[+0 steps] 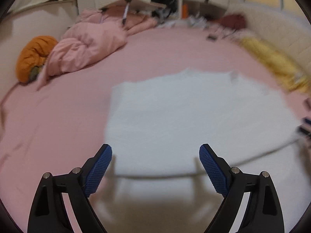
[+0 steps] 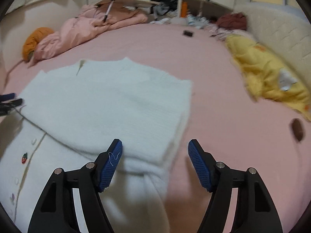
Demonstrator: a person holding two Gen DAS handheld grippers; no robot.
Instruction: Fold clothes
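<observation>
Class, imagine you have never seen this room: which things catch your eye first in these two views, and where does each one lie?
First comes the white cardigan, spread on the pink bed sheet just ahead of both open grippers, its upper half folded over the buttoned part with the strawberry patch. Next, the yellow blanket bunched along the bed's right edge. Then the crumpled pink duvet and orange bundle at the far left.

We see each gripper, the left gripper [image 1: 155, 151] and the right gripper [image 2: 155, 145], built from black plastic linkage arms with round silver pins at the joints. The fingers [image 1: 99, 170] carry blue ribbed pads (a white thread [image 2: 113, 157] clings to one).
</observation>
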